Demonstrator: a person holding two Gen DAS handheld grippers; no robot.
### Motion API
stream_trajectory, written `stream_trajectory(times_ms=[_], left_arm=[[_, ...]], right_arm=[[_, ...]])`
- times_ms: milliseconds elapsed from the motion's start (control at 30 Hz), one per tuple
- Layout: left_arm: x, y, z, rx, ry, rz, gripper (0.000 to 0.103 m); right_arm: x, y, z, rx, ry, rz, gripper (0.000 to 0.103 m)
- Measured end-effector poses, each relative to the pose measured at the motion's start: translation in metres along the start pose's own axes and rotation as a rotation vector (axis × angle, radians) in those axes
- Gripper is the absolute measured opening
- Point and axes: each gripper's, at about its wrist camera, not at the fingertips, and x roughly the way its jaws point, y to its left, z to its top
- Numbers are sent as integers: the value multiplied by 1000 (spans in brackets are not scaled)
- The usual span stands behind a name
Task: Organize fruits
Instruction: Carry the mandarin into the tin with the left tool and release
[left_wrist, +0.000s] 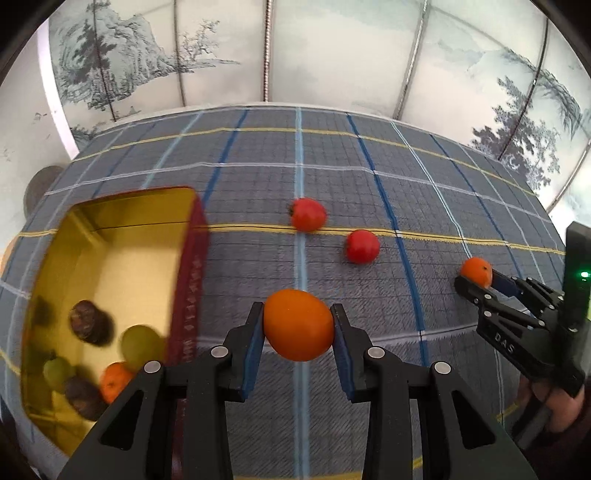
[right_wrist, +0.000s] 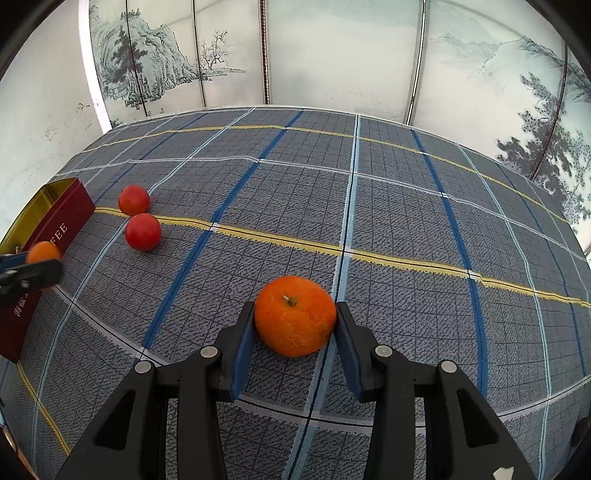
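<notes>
Left wrist view: left gripper (left_wrist: 298, 326) clamps an orange (left_wrist: 298, 325) for the tin (left_wrist: 188, 266) at left; right gripper (right_wrist: 295, 321) grips another orange (right_wrist: 294, 315)

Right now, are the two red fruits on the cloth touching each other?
Apart. The left wrist view shows plaid cloth between the far red fruit and the near red fruit; the right wrist view merely overlaps them.

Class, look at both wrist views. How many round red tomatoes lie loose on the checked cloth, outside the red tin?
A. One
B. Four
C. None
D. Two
D: two round red tomatoes, one behind the other, lie on the blue-grey checked cloth right of the red tin with gold lining.
</notes>
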Motion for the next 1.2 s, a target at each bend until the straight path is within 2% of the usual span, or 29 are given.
stream_trajectory(times_ms=[167,333,500,633,800,1200], left_arm=[[-28,27,-1,-33,-41,15,36],[-43,69,1,-77,-64,80,36],[-45,118,1,-141,-57,144,36],[-38,143,-2,-179,-32,167,36],[-26,152,-12,-202,9,155,36],[-5,144,-26,-172,66,154,36]], right_arm=[[0,0,0,0,0,0,40],[0,0,0,0,0,0,40],[0,0,0,-1,0,0,40],[0,0,0,-1,0,-1,40],[0,0,0,-1,0,-1,40],[0,-1,0,-1,0,-3,39]])
